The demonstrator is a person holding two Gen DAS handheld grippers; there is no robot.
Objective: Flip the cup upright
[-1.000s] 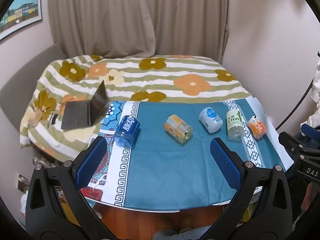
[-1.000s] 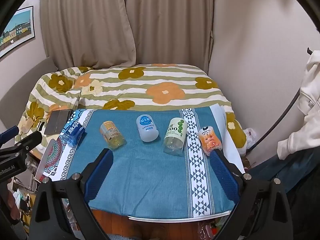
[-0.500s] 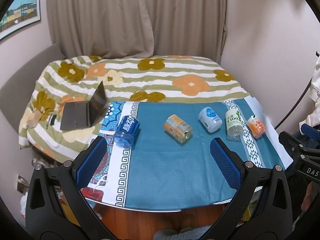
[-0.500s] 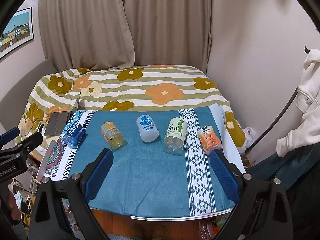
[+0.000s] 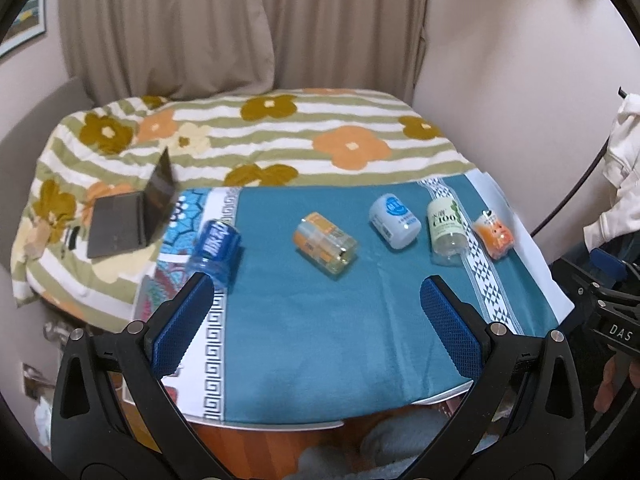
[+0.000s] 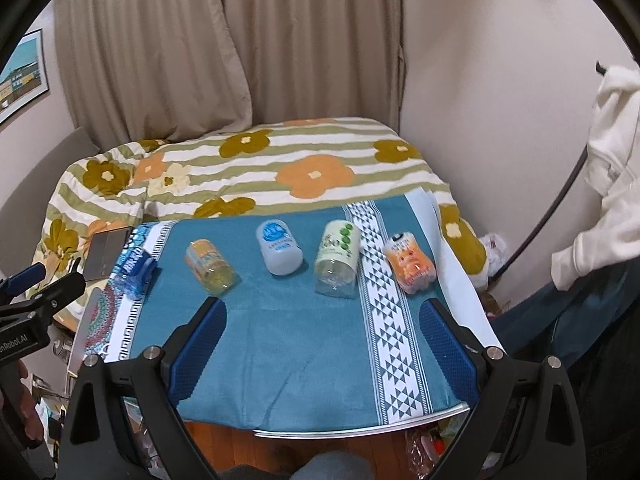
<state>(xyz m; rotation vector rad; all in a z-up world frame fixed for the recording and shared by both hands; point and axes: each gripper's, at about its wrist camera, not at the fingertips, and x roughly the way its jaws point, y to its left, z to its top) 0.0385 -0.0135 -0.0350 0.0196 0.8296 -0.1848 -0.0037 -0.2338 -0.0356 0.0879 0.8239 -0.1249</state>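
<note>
Several cups lie on their sides in a row on a table with a teal cloth (image 5: 312, 320). From left: a blue cup (image 5: 214, 248) (image 6: 134, 270), an orange-yellow cup (image 5: 325, 247) (image 6: 209, 266), a white-blue cup (image 5: 394, 221) (image 6: 279, 246), a green-white cup (image 5: 447, 231) (image 6: 337, 258) and an orange cup (image 5: 494, 239) (image 6: 409, 262). My left gripper (image 5: 316, 300) is open and empty above the near part of the table. My right gripper (image 6: 323, 322) is open and empty, short of the cups.
A flowered striped blanket (image 5: 280, 136) covers the bed behind the table, with an open laptop (image 5: 132, 216) on its left. Curtains and a wall stand behind. A white garment (image 6: 612, 184) hangs at the right. The table's near edge (image 6: 360, 428) is below the grippers.
Both grippers have moved forward and a little lower toward the table; the cups look larger. The left view has shifted slightly right. Nothing was grasped.
</note>
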